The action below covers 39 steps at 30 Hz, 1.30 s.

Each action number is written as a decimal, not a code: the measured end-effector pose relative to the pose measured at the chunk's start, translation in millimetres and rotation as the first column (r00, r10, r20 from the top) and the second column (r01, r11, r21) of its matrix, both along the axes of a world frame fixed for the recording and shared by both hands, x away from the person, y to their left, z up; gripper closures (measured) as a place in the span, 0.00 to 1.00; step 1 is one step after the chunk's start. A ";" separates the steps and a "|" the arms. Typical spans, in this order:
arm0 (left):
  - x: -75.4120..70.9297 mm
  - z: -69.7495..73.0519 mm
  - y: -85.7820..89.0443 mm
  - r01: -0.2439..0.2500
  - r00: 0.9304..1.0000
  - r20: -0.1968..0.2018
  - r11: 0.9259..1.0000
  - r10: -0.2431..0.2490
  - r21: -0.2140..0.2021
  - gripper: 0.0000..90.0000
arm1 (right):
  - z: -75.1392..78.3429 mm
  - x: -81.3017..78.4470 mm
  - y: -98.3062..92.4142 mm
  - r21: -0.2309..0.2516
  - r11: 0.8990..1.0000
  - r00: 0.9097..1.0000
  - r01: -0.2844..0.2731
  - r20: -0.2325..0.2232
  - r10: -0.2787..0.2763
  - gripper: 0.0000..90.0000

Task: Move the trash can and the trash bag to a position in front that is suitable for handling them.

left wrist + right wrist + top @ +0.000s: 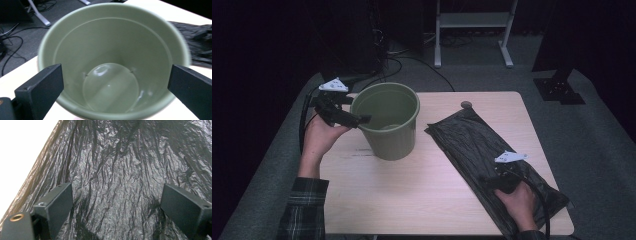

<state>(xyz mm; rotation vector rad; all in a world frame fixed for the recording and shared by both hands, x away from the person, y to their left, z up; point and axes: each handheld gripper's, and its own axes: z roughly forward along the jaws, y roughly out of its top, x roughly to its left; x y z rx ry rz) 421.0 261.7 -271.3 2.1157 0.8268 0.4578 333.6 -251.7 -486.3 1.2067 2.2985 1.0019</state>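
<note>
A green plastic bucket (388, 120) stands upright and empty on the left half of the wooden table (422, 190). My left gripper (362, 120) is at its left rim, open; in the left gripper view the bucket (112, 57) sits between the wide-apart jaws of the left gripper (115, 87). A crumpled black plastic bag (487, 155) lies flat along the table's right side. My right gripper (492, 181) hovers over the bag's near end, open. Under the spread jaws of the right gripper (116, 207) lies the wrinkled bag (120, 170).
A small round grey disc (466, 104) lies at the far table edge by the bag's top. Cables (402, 62) and a white stand's legs (472, 35) are on the floor beyond. Bare wood runs between bucket and bag.
</note>
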 end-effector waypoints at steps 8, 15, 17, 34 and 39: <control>14.8 -13.9 9.4 -0.032 0.999 -0.024 0.999 0.033 0.023 0.00 | -0.1 0.0 0.0 0.000 1.000 1.000 0.000 0.001 0.000 0.10; 30.0 -28.9 15.3 -0.057 0.995 -0.079 0.998 0.060 0.040 0.00 | -0.1 0.1 0.1 0.001 1.000 1.000 0.000 0.002 0.000 0.10; 31.1 -30.0 15.6 -0.053 0.995 -0.080 0.998 0.056 0.040 0.00 | -0.1 0.1 0.0 0.000 1.000 1.000 0.000 0.002 0.000 0.10; 29.9 -43.1 8.3 -0.018 0.992 -0.126 1.000 0.018 -0.003 0.00 | 0.0 0.1 -0.1 0.000 1.000 1.000 -0.002 0.001 0.002 0.10; 21.8 -43.7 0.3 0.017 0.992 -0.128 1.000 -0.018 -0.007 0.00 | 0.0 -0.1 0.0 0.001 1.000 1.000 -0.001 -0.001 0.001 0.10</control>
